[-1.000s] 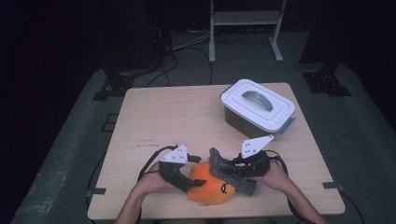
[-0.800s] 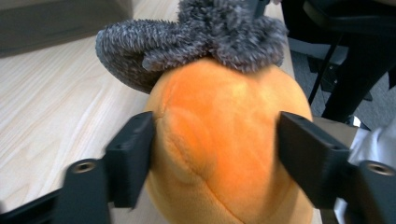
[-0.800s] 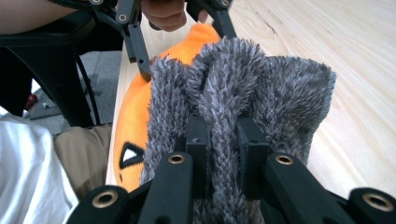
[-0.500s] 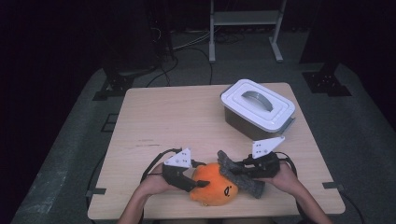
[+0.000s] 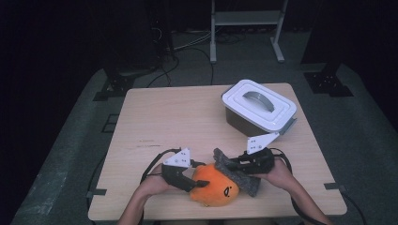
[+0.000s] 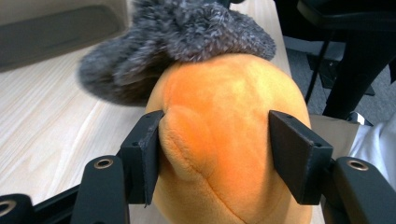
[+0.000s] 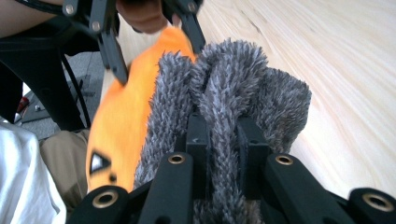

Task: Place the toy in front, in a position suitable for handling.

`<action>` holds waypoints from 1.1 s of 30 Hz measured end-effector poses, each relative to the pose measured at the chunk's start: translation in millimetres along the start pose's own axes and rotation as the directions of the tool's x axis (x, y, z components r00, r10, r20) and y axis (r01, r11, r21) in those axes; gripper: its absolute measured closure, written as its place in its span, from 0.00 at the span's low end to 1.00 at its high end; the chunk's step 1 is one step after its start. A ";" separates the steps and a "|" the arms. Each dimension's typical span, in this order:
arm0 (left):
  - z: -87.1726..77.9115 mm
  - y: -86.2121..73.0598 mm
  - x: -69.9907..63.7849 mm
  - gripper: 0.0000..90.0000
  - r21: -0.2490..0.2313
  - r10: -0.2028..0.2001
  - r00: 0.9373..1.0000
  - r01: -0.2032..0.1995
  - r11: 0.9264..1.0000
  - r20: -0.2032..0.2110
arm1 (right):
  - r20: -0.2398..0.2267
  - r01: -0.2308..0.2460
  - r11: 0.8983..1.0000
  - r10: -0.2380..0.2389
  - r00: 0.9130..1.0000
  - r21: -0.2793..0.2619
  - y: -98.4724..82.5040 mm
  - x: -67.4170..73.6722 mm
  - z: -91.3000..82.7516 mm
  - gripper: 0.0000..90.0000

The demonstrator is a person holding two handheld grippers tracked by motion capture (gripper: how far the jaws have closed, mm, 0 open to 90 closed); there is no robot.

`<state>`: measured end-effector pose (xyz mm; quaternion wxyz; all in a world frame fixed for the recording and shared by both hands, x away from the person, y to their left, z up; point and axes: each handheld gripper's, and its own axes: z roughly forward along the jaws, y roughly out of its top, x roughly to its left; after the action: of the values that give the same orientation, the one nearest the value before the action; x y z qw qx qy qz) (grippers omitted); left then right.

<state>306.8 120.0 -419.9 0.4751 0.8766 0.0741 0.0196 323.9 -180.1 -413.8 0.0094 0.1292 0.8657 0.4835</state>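
My left gripper has just been closing, and its two black pads now press into the flanks of the orange plush toy, dimpling the fabric on the left pad's side. My right gripper is clamped tight on a fold of the grey fuzzy cloth, the pile bunched up between the pads. In the high view the toy sits low and centre in the frame, at the near edge of the wooden table, with the left gripper coming in from its left and the right gripper from its right; the grey cloth lies across the toy's upper right side, running from upper left to lower right. I judge both things light, soft and squashy: the toy will give under the pads, so a hold across its rounded middle is safest, while the cloth is best pinched by a gathered fold, as it is now. The toy's long axis lies roughly left to right in the high view, with its small dark face marking toward the lower right. A white-lidded box stands well apart in the upper right.
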 end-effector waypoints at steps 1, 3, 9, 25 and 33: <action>0.1 -0.6 0.6 0.42 -0.004 -0.007 1.000 0.007 1.000 -0.003 | 0.004 -0.013 1.000 0.013 1.000 -0.003 -5.3 -0.8 -1.7 0.86; -0.3 -2.3 2.7 0.42 -0.006 -0.016 1.000 0.016 1.000 -0.010 | 0.012 -0.024 1.000 0.024 1.000 0.000 -11.9 -1.7 -4.1 0.86; -3.2 -7.2 8.7 0.42 -0.007 -0.058 0.997 0.058 0.998 -0.046 | 0.048 -0.019 1.000 0.020 0.999 -0.008 -16.3 5.6 -17.8 0.86; -17.9 -0.2 8.1 0.34 -0.115 -0.026 0.994 0.014 0.993 -0.102 | 0.083 0.007 1.000 -0.008 0.997 0.006 -11.2 3.3 -2.4 0.86; -5.7 -6.5 8.0 0.39 -0.028 -0.028 0.994 0.025 0.999 -0.105 | 0.103 -0.022 1.000 0.021 0.995 0.014 -18.0 -3.9 -5.8 0.86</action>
<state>313.4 129.4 -422.5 0.4823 0.8669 0.1104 0.0606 323.0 -194.8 -426.3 0.0477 0.1631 0.8662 0.4699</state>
